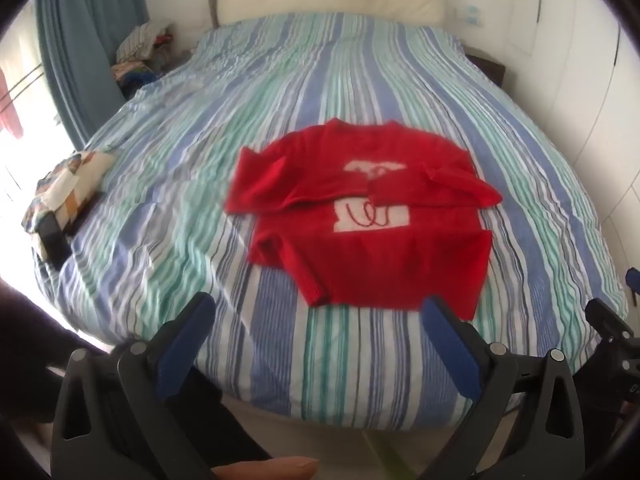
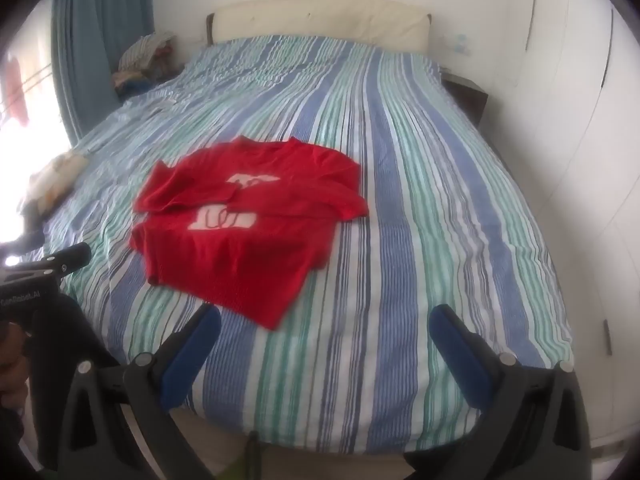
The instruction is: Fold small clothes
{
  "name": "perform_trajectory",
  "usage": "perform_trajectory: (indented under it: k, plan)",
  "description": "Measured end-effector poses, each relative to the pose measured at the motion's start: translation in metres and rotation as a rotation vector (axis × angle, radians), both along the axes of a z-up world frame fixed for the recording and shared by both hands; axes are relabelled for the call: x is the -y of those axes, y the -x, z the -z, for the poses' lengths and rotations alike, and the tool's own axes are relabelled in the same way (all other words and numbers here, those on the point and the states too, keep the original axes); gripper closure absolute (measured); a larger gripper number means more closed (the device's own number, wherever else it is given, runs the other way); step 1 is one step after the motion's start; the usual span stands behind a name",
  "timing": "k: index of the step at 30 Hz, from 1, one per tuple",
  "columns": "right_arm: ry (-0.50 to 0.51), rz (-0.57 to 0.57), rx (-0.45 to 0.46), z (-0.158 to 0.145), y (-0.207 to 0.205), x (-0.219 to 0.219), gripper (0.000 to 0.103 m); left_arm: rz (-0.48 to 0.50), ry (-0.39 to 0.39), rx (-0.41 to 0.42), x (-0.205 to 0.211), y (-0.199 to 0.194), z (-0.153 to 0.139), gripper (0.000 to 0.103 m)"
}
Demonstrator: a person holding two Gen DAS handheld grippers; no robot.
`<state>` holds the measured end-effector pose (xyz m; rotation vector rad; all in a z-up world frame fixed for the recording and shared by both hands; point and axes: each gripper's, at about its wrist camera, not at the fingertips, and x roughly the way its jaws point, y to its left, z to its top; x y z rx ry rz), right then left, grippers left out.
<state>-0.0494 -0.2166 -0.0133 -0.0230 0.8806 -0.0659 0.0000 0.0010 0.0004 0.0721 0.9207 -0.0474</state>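
With both sets of jaws spread wide and nothing in them, the left gripper (image 1: 316, 320) hangs right over the near hem of the red sweater (image 1: 360, 216), while the right gripper (image 2: 324, 332) has it ahead and off to its left. The sweater lies on the striped bed (image 2: 440, 200), sleeves crossed over the chest, collar far, hem near. Left looks closer, I'd say.

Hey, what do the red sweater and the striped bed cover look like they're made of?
The red sweater looks like a soft knit, maybe wool or acrylic: matte, fuzzy surface, with what seems a ribbed hem; blur leaves the fibre open. The striped bed cover looks like thin woven cotton or similar: matte, finely wrinkled, printed or woven blue, green and white stripes.
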Motion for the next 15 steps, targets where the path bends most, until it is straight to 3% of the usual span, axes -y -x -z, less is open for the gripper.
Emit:
perform_trajectory:
  k: [4,8,12,15]
  plan:
    - [0.008,-0.001,0.003,0.0,-0.002,-0.01,0.0,0.008,0.021,0.01,-0.003,0.002,-0.002,0.0]
    - [-0.007,-0.011,0.011,0.002,0.003,-0.009,0.0,-0.008,0.011,-0.045,-0.005,-0.004,0.004,0.0]
    - [-0.001,-0.003,0.031,-0.004,0.006,-0.01,0.0,-0.034,0.063,-0.066,-0.019,0.0,0.005,0.0]
    - [0.004,0.01,0.052,-0.008,0.009,-0.007,0.0,-0.061,0.03,-0.057,-0.022,0.0,0.007,0.0]
